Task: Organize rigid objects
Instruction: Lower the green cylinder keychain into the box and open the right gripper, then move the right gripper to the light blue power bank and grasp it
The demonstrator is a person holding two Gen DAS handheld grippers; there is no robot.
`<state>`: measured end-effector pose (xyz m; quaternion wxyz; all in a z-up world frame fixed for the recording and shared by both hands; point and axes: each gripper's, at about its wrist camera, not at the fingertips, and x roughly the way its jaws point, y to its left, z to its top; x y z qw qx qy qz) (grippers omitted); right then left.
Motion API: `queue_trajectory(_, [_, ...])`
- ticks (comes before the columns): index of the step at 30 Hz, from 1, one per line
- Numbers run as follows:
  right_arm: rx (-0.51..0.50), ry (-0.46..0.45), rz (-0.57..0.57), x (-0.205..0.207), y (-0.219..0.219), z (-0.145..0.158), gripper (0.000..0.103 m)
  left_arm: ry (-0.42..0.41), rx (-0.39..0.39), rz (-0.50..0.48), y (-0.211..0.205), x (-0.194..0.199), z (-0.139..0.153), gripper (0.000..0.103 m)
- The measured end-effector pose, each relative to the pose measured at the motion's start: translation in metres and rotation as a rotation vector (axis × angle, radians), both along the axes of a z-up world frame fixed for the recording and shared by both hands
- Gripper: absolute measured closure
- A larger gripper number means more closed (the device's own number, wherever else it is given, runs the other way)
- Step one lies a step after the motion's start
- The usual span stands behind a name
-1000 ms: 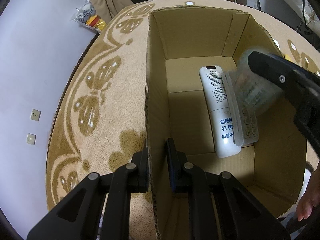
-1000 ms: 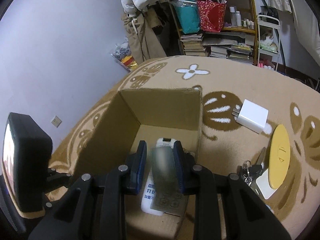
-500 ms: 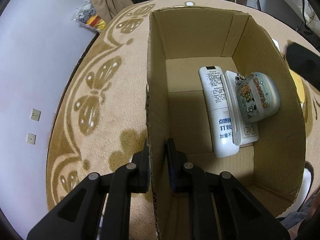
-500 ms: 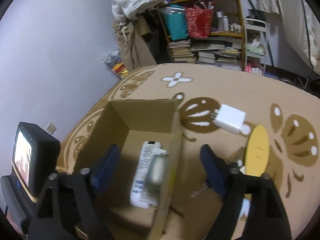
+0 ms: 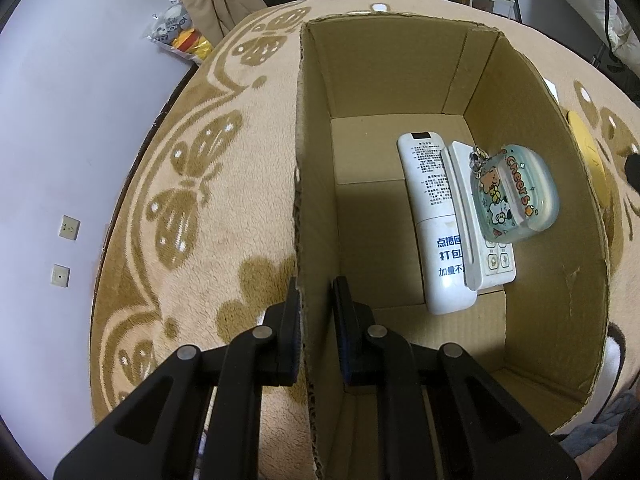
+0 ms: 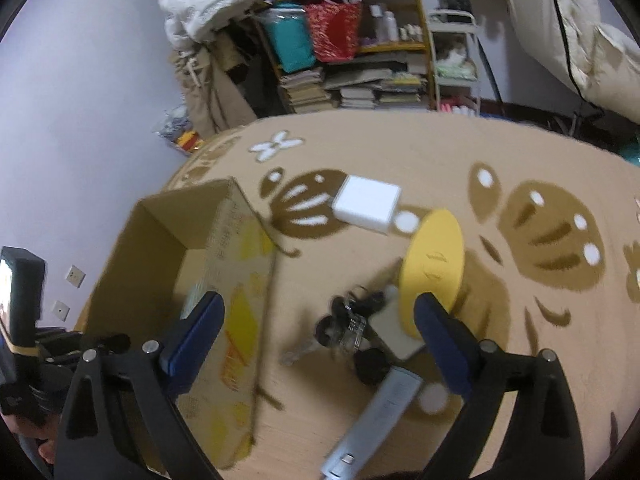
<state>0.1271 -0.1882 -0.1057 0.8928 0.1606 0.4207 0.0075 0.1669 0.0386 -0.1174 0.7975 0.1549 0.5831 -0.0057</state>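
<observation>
Now the right hand-held gripper (image 6: 320,320), spread wide, has left the box (image 6: 160,264).

Box (image 5: 532,208) stood open on top; its left half of the floor lay bare, w/ two white remotes (image 5: 440,220) & a cartoon case (image 5: 516,192) crowding the right wall. Left tongs (image 5: 316,320) pinched the left wall, blocking that edge. On the rug, keys (image 6: 348,320), yellow disc (image 6: 434,264), white adapter (image 6: 368,204) & a grey remote (image 6: 376,416) cluttered the room beside the box; rug farther right lay bare.
</observation>
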Motion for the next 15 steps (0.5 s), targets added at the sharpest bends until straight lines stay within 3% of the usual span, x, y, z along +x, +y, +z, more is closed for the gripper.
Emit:
queue_trajectory(10, [-0.049,0.118,-0.018,-0.019,-0.003,-0.036,0.003,0.000,0.001,-0.001,0.001,0.000,-0.001,0.088])
queue_trajectory(13, [-0.056,0.171,-0.021,-0.023,-0.003,-0.051,0.015,-0.001,0.002,-0.001,0.001,0.000,0.000,0.088])
queue_trajectory(15, [-0.050,0.213,-0.023,-0.024,-0.003,-0.061,0.016,-0.001,0.002,-0.001,0.002,0.000,-0.001,0.088])
